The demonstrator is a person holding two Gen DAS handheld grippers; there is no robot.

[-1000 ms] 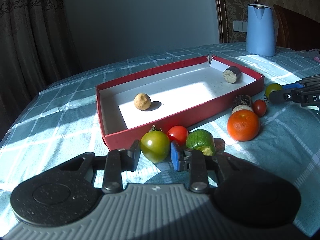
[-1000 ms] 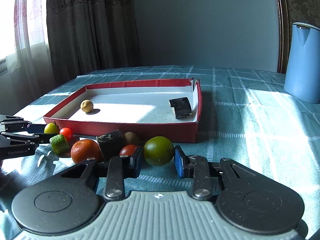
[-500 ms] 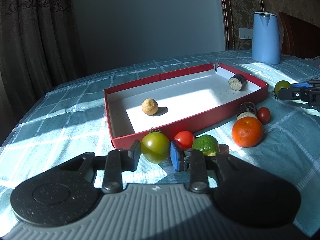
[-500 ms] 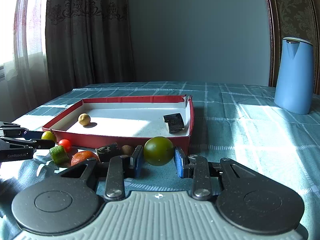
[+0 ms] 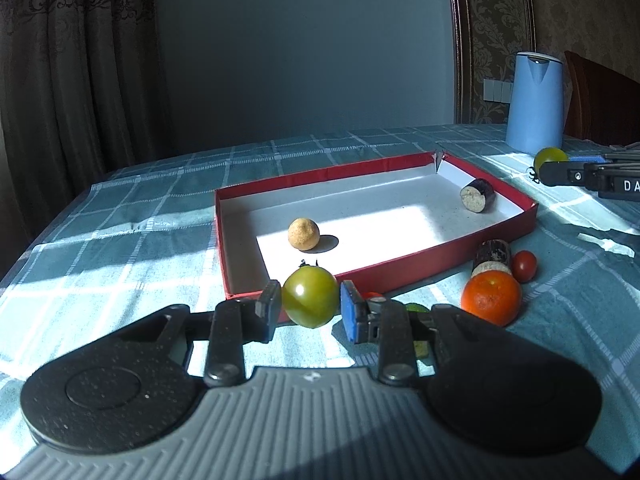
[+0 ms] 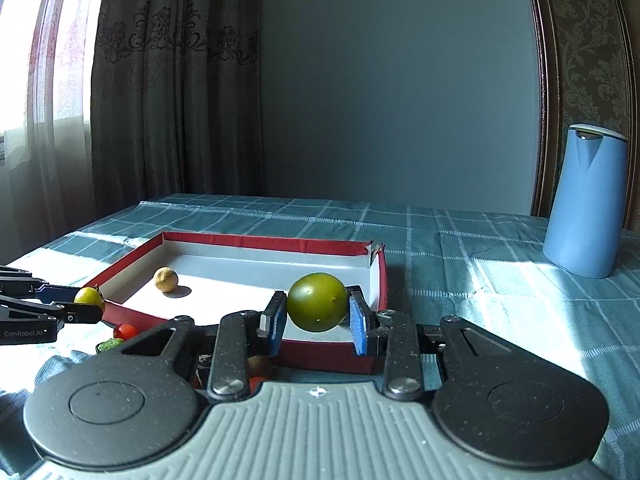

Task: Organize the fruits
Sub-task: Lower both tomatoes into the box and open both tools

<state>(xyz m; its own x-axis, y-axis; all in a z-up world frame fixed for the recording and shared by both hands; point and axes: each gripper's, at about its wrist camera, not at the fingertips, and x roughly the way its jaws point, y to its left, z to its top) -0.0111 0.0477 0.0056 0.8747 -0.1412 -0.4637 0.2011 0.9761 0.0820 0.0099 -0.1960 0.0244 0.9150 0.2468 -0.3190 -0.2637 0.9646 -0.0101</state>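
I see hard sunlight coming from the window (image 6: 24,60) on my left, through sheer curtains that blow out to near white. It falls in bright patches on the checked tablecloth (image 5: 120,240) and the white floor of the red tray (image 5: 400,220), where the beige ball (image 5: 303,233) throws a crisp dark shadow. The back wall (image 6: 400,80) and the dark drapes (image 5: 60,60) sit dim. Both fisheye views bend straight lines near the edges and darken in the corners. Focus is sharp and I see no motion blur.
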